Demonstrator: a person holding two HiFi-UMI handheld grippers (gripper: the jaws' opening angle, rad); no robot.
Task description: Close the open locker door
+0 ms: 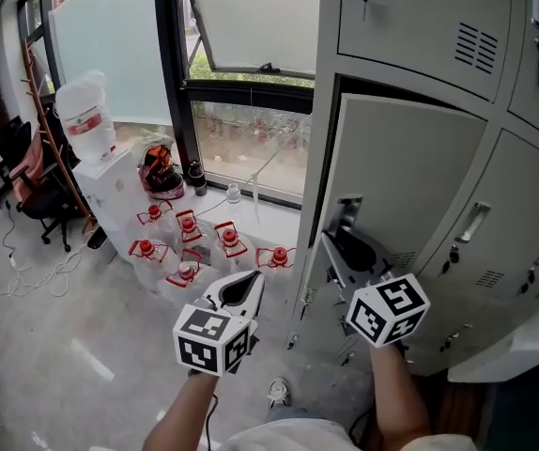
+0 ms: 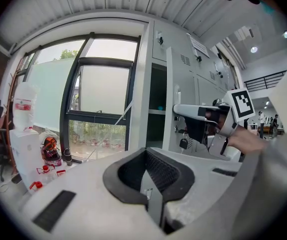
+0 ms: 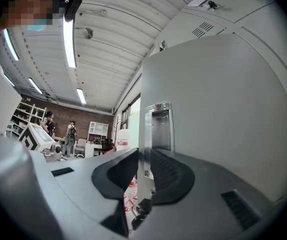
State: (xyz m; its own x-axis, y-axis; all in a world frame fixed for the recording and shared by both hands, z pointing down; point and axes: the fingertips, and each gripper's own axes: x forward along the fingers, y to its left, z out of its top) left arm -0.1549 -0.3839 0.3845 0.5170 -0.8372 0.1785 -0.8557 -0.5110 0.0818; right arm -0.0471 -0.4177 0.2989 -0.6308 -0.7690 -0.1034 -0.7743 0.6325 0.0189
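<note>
One task thing: the locker door (image 1: 410, 177) stands ajar in the middle row of a grey locker bank. It hinges on its right side, its free edge is swung out toward the person, and a dark compartment shows behind it.
Left gripper (image 1: 244, 287): the fingers are clenched on nothing. It is held over the floor to the left of the door and does not touch it.
Right gripper (image 1: 352, 250): the fingers are grasping the door's free edge at the chrome handle (image 3: 159, 126), one finger on each face.
Step, as judged: swing the door to the right until it sits flush in its frame.
Risk, trapped finger: the finger on the inner face would be pinched between door and frame if the grip is held through the last part of the swing.
Risk, slip: the edge is thin, smooth metal, so a quick push could pull it out of the pads.
Risk, rebound: a door let go early or pushed softly may spring back open instead of latching.
Floor (image 1: 53, 346): pale, glossy and speckled, with loose cables at the far left.
Room, left to right: a dark chair (image 1: 39, 200), a white water dispenser (image 1: 100, 172), red-capped bottles (image 1: 187, 224) on the floor, a black-framed window (image 1: 251, 17), then the closed lockers (image 1: 495, 242).
</note>
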